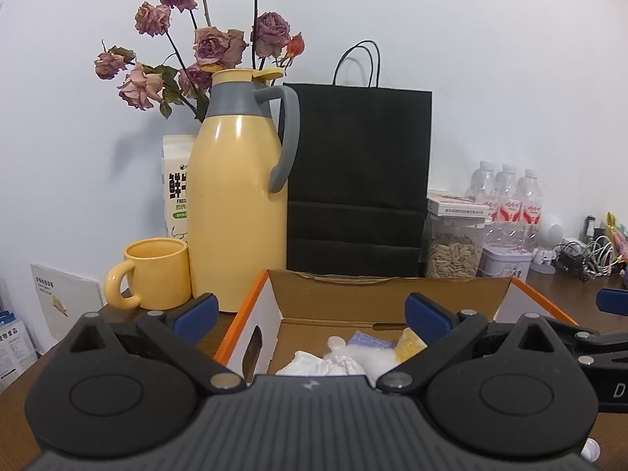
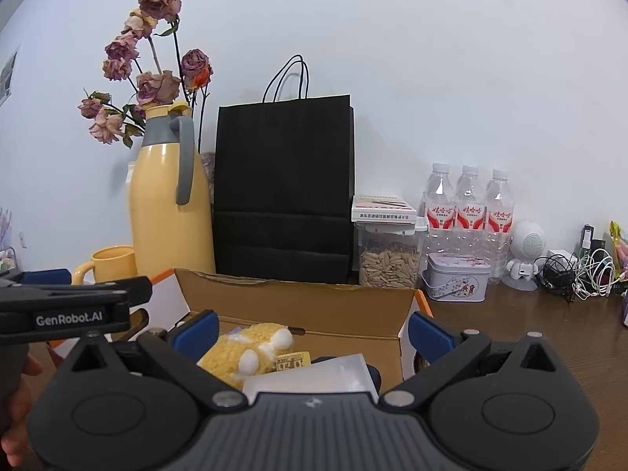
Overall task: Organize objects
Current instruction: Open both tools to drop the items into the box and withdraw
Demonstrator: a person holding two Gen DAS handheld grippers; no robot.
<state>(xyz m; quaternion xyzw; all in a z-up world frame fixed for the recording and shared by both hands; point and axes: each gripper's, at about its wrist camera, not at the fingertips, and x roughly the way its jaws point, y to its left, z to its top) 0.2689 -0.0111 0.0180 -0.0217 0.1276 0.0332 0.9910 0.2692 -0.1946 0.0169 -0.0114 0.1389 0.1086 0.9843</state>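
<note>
Standing against a pale matte wall (image 2: 431,59), a tall black paper bag (image 2: 282,188) with thin cord handles dominates the back of a dark wood-grain table (image 2: 530,333). Just left of the bag rises a smooth, glossy yellow thermos jug (image 1: 235,204) with a grey collar and curved grey handle; dried, crinkled pink-purple roses (image 1: 204,47) fan out behind it. Front and centre sits an open corrugated cardboard box (image 1: 392,294), white on the outside with orange edging and an oval hand slot in its left wall. Inside the cardboard box lie soft, rumpled things: a nubbly yellow plush toy (image 2: 251,353) with white fluffy tufts, crumpled white cloth (image 1: 325,361), a woven lavender patch (image 1: 367,339) and a frosted translucent plastic container (image 2: 314,376).

Both hand-held tools hover at the box's near side. The left gripper (image 1: 310,314) has its blue-padded fingers spread wide with nothing between them, above the cloth. The right gripper (image 2: 312,331) is likewise spread wide and empty, with the plush toy and plastic container below its gap.

To the bag's right stand three ribbed clear water bottles (image 2: 469,204) with red labels, a clear square canister of pale seeds (image 2: 386,263) topped by a flat white carton (image 2: 382,208), and a small rounded printed tin (image 2: 457,280). A chunky yellow ceramic mug (image 1: 155,272) sits just beside the jug's base. Farther right are a white round-headed figurine (image 2: 526,259) and tangled cables (image 2: 581,271).
</note>
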